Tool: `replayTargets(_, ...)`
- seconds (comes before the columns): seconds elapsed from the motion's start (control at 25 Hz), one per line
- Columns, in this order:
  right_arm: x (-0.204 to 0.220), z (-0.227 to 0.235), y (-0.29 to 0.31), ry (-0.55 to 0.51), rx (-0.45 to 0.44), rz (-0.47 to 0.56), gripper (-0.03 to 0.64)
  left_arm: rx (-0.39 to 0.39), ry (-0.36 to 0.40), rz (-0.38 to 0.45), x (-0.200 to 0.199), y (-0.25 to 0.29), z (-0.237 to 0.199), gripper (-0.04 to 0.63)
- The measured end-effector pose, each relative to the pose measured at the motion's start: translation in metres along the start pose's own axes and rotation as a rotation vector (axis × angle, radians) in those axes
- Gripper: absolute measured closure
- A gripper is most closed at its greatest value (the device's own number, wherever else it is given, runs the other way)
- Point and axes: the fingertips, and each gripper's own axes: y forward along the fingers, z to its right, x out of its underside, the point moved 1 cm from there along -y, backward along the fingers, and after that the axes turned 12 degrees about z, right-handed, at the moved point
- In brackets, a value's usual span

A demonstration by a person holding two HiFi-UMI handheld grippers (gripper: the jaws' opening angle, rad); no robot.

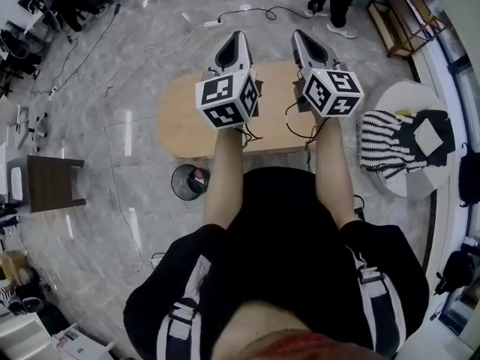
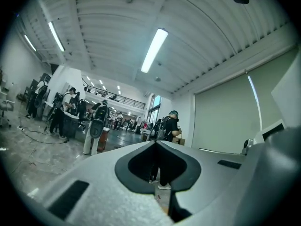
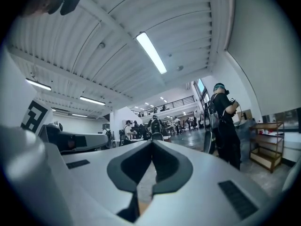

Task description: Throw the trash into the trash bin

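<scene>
Left hand-held gripper: jaws pressed together, nothing between them. Right hand-held gripper: likewise, tips meeting, empty. I hold both level and side by side above the wooden surface, on which I find no trash. The trash bin stands on the floor just off the surface's near edge, to my left, with a red-and-white item inside.

Risks, as I judge them: a low reach toward the bin could clip the surface's edge or tip the bin, and the floor cable beside it could snag.

Open floor lies left of the bin. The round table crowds my right.
</scene>
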Motion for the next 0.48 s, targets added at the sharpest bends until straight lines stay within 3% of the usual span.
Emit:
replayTargets(0.16,-0.005,0.013,0.003,-0.004,-0.011,0.007,0.606,0.027,-0.013,0.000,0.001,0.015,0.017,0.588)
replayTargets(0.48,-0.001,0.018,0.015,0.013,-0.052,0.006,0.606,0.029,0.039,-0.020,0.008,0.031,0.026,0.588)
